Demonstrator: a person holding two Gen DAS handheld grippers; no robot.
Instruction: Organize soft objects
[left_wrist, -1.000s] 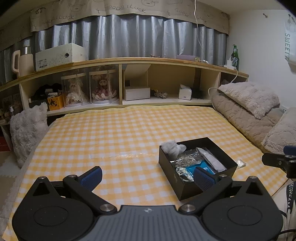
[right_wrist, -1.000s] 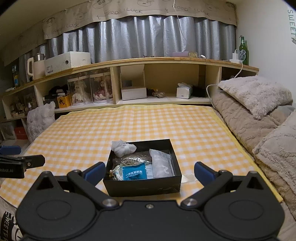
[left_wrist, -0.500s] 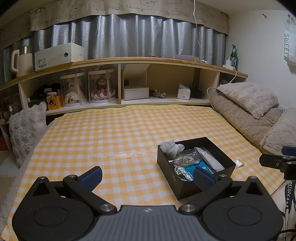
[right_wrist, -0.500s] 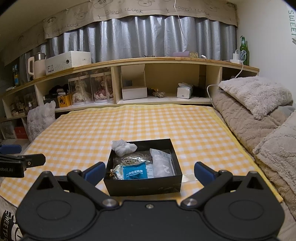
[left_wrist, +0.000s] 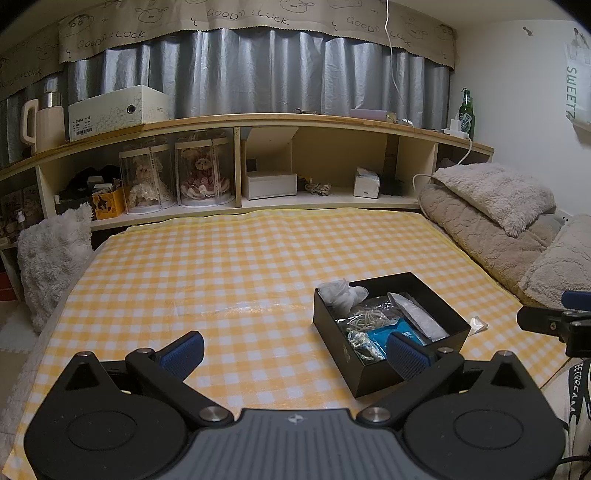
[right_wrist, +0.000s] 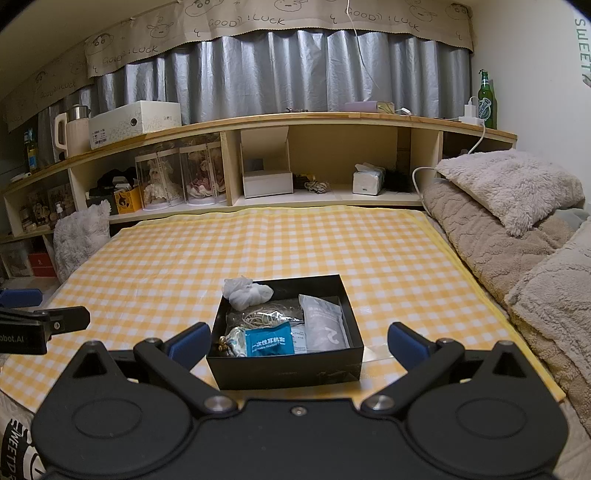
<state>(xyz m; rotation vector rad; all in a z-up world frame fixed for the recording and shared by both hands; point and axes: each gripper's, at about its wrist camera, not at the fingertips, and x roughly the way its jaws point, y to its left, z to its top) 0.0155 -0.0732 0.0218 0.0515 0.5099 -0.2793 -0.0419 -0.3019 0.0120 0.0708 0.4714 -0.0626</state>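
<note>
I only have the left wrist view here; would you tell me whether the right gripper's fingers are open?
Observer: Yes, the right gripper is open, its fingers wide apart and holding nothing.
Operator: Thank you. How is the black box placed for it?
Observer: The black box sits centred between those fingers, one wall squarely facing the camera.
Operator: And the blue packet?
Observer: The blue packet is unobstructed there, printed face up, against that near wall.

My finger pads are blue. The black box sits on a yellow-and-white checked cloth; inside lies a blue packet.
</note>
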